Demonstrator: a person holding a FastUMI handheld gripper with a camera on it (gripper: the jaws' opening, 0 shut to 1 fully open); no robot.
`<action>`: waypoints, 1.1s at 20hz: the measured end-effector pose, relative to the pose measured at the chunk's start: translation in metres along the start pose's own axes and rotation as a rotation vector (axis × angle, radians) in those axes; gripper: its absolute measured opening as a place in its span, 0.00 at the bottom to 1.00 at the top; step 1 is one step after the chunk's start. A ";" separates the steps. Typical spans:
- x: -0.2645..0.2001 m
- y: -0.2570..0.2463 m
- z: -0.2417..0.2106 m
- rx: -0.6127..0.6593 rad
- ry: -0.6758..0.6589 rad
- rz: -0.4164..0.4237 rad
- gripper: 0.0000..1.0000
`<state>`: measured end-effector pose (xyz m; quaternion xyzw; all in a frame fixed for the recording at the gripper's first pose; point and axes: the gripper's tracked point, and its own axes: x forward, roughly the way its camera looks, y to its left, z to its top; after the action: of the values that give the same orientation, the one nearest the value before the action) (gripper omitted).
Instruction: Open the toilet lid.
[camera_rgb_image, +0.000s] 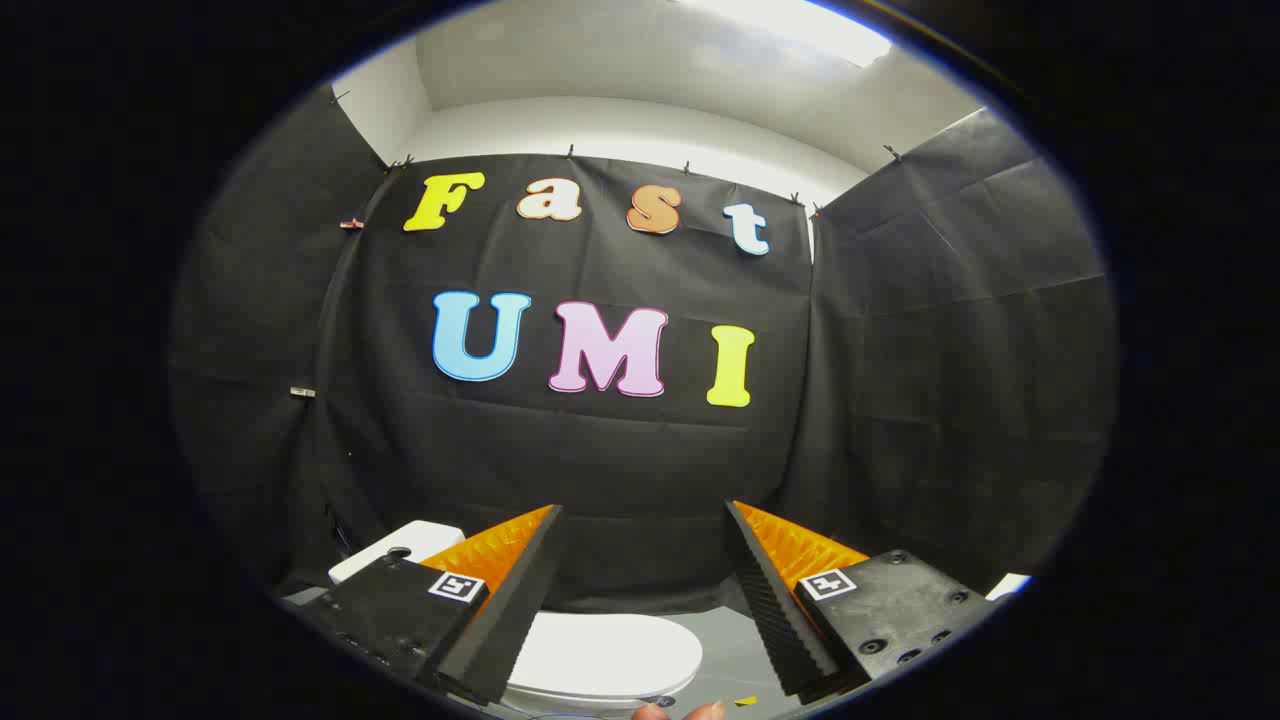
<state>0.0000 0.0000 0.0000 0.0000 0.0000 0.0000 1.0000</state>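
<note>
The gripper (643, 520) stood wide open and held nothing, well above the closed white toilet lid (610, 652) lying flat below and between its fingers; the lid appeared rigid, smooth, likely slippery, best hooked under its front rim.

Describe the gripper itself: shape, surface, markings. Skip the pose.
The gripper has two wedge-shaped fingers tapering to narrow tips, their inner faces ribbed with fine ridges. Each finger sits on a blocky dark mount with round screw holes. A small square black-and-white marker is stuck on each mount. No cables are visible.
</note>
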 end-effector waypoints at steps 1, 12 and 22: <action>0.000 -0.001 -0.001 -0.002 -0.001 0.000 0.98; 0.001 -0.002 -0.002 -0.007 0.006 0.008 0.98; 0.013 0.010 -0.025 0.068 0.045 0.083 0.98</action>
<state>0.0132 0.0098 -0.0247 0.0338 0.0225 0.0413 0.9983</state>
